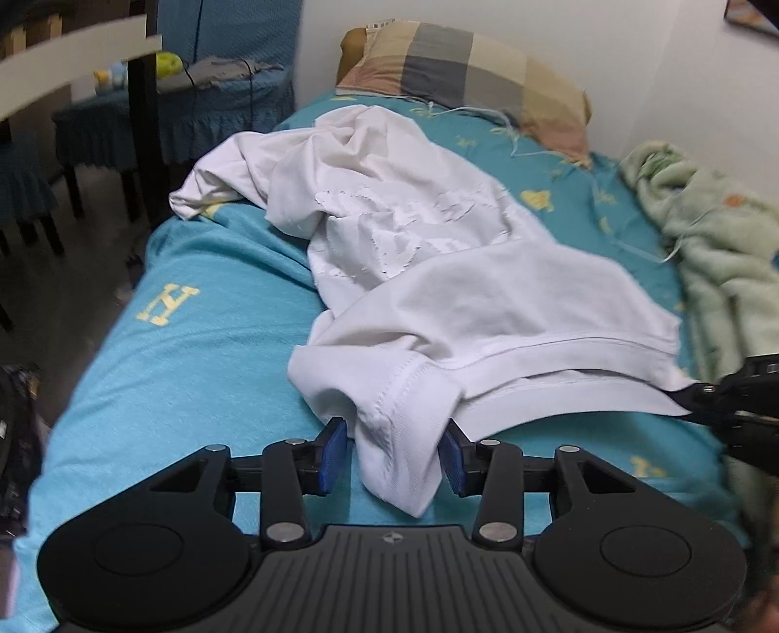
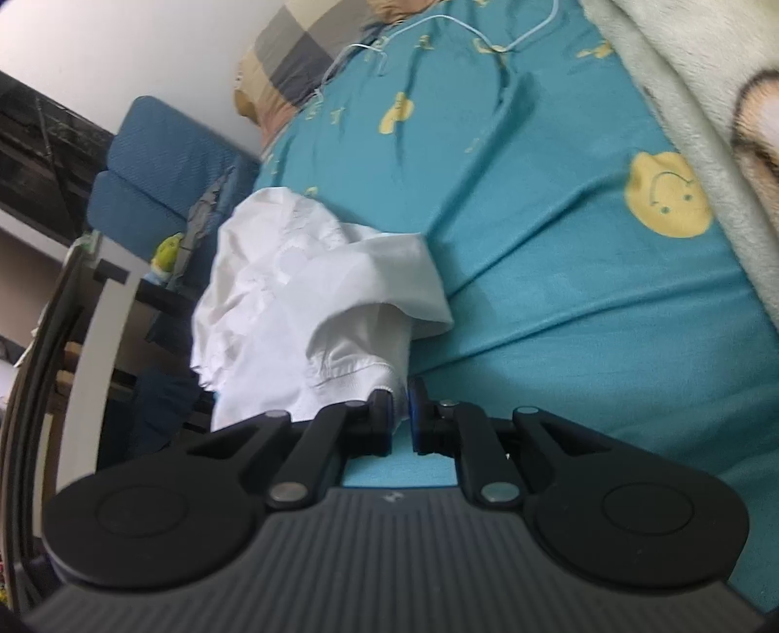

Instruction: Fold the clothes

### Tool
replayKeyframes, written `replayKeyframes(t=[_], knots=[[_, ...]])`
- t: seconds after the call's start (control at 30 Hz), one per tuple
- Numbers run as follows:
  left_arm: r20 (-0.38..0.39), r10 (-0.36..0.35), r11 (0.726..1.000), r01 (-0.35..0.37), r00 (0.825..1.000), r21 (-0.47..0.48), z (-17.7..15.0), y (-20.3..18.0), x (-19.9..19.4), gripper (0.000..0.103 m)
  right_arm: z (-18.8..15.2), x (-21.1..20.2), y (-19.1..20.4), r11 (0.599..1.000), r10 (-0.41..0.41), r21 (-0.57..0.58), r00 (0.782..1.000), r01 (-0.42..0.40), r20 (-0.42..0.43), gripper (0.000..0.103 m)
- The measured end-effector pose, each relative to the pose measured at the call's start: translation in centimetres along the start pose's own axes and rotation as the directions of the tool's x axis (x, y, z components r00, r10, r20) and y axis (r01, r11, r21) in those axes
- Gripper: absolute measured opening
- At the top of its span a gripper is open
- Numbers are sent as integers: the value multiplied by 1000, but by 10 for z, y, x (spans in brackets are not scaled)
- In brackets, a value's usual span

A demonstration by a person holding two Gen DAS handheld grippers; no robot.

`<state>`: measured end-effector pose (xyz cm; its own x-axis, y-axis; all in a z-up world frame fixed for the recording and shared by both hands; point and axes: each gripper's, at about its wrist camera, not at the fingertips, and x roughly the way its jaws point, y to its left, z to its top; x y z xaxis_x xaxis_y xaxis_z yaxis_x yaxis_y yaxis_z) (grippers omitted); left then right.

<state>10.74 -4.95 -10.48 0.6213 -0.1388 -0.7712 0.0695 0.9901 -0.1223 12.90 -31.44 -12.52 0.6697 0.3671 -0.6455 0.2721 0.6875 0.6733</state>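
Note:
A crumpled white T-shirt lies across the teal bed sheet. My left gripper is open, its blue pads on either side of a hanging fold of the shirt's hem, not pinching it. My right gripper is shut on the shirt's hem corner and holds it lifted off the bed. The right gripper also shows in the left wrist view at the right edge, clamped on the shirt's corner.
A checked pillow lies at the head of the bed by the white wall. A pale green blanket runs along the bed's right side. A thin cord lies on the sheet. Blue-covered chairs stand left of the bed.

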Motion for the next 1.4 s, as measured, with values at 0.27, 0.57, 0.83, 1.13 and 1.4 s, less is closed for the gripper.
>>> replayKeyframes(t=[0.27,0.57,0.83,1.13,1.4], knots=[[91,84,995,-80,992,-53,11,5,2,13,4,-3,0,999,41,-31,999,-41,13,11],[325,-106,971,169,940,-172,32,29,-61,11,6,-9,17,984,80,-163,994,-67,74,33],[400,-176,928,287,900,-238,39,49,-81,11,0,5,44,931,44,-365,990,8,133,49],[349,-149,945,237,925,-224,35,46,-70,11,-27,16,80,730,-26,-647,954,222,298,48],[262,-96,970,149,960,-193,30,37,-50,12,-21,8,82,718,-57,-636,935,281,349,26]])
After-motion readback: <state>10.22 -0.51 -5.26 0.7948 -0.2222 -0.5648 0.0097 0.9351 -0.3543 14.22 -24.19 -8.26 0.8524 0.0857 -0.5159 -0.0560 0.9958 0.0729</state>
